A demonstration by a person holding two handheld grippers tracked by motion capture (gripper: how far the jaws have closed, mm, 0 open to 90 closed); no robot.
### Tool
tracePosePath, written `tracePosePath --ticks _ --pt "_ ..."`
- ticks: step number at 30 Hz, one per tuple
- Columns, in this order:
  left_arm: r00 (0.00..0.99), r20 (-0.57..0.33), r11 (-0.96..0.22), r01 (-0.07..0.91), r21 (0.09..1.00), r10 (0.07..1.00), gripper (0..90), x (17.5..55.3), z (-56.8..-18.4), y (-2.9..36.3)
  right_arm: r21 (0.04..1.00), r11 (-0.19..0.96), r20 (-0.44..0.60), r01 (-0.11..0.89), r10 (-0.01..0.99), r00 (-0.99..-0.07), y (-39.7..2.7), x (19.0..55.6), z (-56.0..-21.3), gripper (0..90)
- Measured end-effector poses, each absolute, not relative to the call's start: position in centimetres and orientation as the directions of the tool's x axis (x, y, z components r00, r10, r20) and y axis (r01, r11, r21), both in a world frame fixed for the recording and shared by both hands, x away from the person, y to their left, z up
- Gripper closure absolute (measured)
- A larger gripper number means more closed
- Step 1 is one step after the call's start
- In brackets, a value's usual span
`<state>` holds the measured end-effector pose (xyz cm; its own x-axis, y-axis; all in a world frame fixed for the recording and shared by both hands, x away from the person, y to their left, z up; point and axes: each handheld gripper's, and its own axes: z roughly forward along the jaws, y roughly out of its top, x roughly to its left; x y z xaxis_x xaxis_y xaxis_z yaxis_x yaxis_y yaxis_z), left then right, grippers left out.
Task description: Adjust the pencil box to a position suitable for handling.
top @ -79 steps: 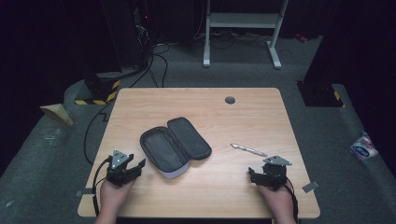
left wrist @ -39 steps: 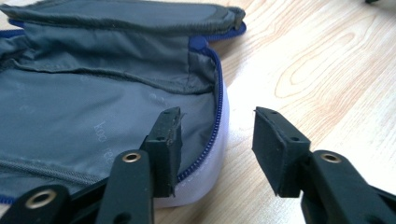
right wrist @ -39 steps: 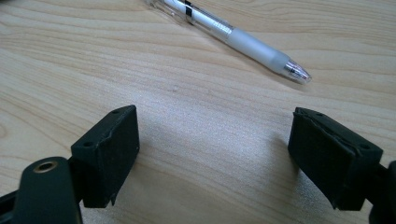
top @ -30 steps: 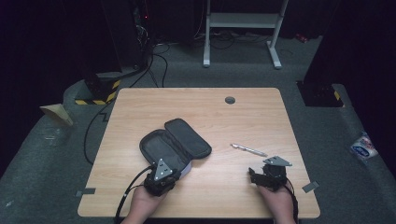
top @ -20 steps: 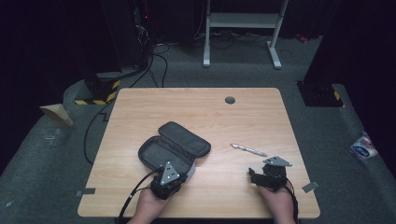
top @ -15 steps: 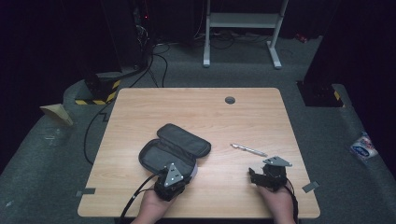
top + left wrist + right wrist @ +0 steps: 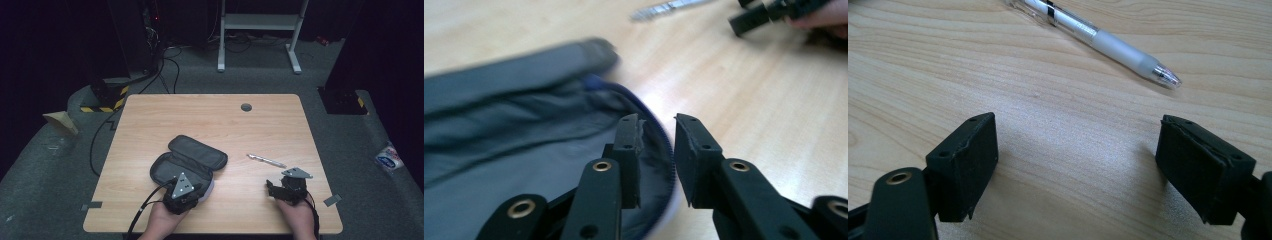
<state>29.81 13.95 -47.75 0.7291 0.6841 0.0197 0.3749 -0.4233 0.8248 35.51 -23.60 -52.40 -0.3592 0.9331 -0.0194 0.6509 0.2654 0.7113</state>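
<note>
This looks like a lab or recording studio rather than a home — a lone wooden tabletop (image 7: 210, 125) with a cable grommet (image 7: 246, 107) stands on grey carpet (image 7: 45, 165) in a dark, black-walled room. Behind it sit a dark equipment rack (image 7: 135, 35) with trailing cables (image 7: 170, 57), a white metal frame (image 7: 260, 30) and yellow-black hazard tape (image 7: 102, 107) — tape scraps (image 7: 92, 205) mark the floor.

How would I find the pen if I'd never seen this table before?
Start at the wooden table and find the open dark grey pouch near its middle. Look just to the right of it, on the bare wood: the pen lies there by itself, ahead of the right hand-held gripper. It's the only thin, silvery, see-through stick, while everything near it is black or grey and chunky.
</note>
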Motion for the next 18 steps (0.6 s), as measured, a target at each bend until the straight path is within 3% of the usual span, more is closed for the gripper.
tracePosePath --ticks 8,18 --pt "0.596 0.045 -0.361 0.423 0.831 0.801 70.2 31.6 -47.0 19.6 0.712 0.266 -0.019 0.65 0.933 -0.36 -23.6 35.5 -52.4 17.0" --pt "0.475 0.067 -0.315 0.467 0.826 0.877 69.0 32.8 -47.4 24.2 0.712 0.266 -0.019 0.65 0.933 -0.36 -23.6 35.5 -52.4 16.9"
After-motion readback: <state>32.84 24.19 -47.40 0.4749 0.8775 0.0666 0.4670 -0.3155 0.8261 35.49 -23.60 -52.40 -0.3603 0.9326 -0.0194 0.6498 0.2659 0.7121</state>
